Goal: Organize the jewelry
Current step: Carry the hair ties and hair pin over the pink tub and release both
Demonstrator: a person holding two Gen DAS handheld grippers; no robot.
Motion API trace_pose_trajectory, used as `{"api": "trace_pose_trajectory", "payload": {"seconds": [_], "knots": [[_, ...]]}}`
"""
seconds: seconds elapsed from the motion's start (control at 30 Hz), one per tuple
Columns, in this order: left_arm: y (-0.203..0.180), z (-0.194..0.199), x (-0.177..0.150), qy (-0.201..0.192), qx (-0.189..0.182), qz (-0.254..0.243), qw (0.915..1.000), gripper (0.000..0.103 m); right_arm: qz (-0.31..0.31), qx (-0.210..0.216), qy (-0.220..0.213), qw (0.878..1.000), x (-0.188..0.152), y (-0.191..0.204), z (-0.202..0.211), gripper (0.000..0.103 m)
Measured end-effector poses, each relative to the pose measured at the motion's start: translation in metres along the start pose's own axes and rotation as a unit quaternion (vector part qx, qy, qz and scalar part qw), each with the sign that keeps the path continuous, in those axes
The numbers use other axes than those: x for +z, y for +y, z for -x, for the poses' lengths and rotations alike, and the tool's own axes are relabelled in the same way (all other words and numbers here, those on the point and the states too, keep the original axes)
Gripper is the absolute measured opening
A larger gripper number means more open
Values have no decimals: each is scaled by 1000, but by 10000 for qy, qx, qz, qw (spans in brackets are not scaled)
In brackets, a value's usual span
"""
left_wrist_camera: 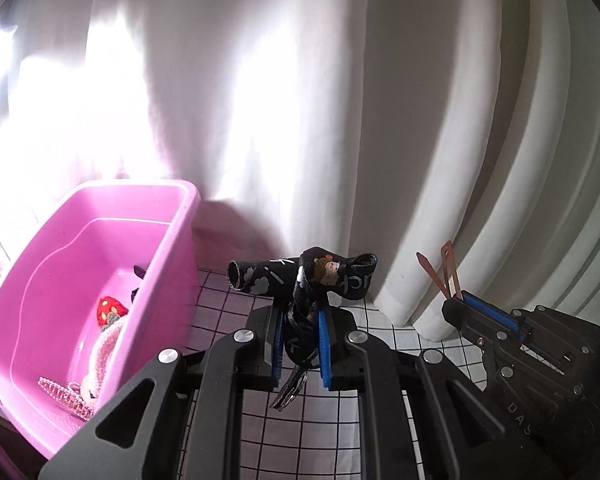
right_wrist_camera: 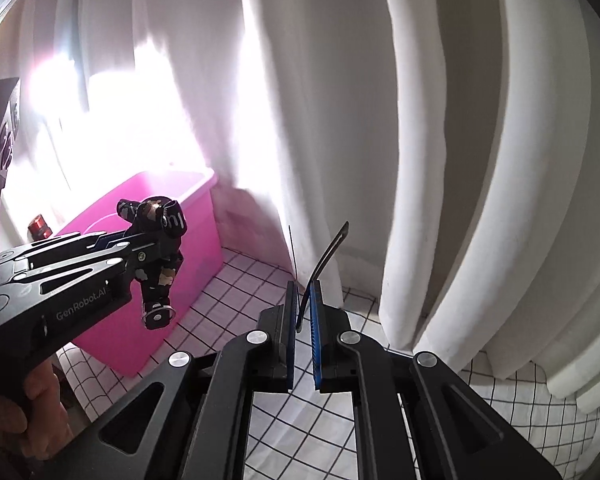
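The left gripper (left_wrist_camera: 300, 320) is clamped on a black printed fabric strap with a cartoon figure and pale cloud marks (left_wrist_camera: 300, 280). The strap's rolled upper part lies crosswise above the blue ribbed pads (left_wrist_camera: 323, 344), its open tube end pointing left, while the rest hangs down between the fingers and ends in a small metal ring (right_wrist_camera: 159, 314).

The right gripper (right_wrist_camera: 302, 308) is closed on a thin, flat, copper-coloured metal hair clip (left_wrist_camera: 444, 276). Its two slim prongs splay into a narrow V and point up and away from the jaws toward the white pleated curtain (left_wrist_camera: 440, 120).

Both are held above a white cloth with a black grid (left_wrist_camera: 320, 420). To the left stands a glossy pink plastic tub (left_wrist_camera: 172, 248) holding a red crocheted piece (left_wrist_camera: 110, 310), a pink knitted item (left_wrist_camera: 104, 356) and a pink toothed claw clip (left_wrist_camera: 66, 398).
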State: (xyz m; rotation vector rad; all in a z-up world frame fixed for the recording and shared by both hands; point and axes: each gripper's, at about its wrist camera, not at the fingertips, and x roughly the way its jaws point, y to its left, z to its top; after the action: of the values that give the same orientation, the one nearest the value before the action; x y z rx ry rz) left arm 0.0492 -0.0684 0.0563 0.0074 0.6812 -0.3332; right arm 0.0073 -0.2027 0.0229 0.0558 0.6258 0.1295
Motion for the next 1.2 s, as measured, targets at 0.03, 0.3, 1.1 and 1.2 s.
{"api": "trace_pose_trajectory", "payload": {"seconds": [0.03,0.3,1.1,1.2], "knots": [[4,5,4,-64,49,40,10000,14,55,55,-44,10000,5,4,2,6],[51,41,24,-386,583,379,9968,14,385,663,-301,9966,43,48,1,6],[239,21,-21,399,2227,1790,9575,14,1525,1978,1069,9624,79,218,-128,6],[241,13,-22,575,2250,1836,9552,14,1506,1929,1284,9610,76,223,-142,6]]}}
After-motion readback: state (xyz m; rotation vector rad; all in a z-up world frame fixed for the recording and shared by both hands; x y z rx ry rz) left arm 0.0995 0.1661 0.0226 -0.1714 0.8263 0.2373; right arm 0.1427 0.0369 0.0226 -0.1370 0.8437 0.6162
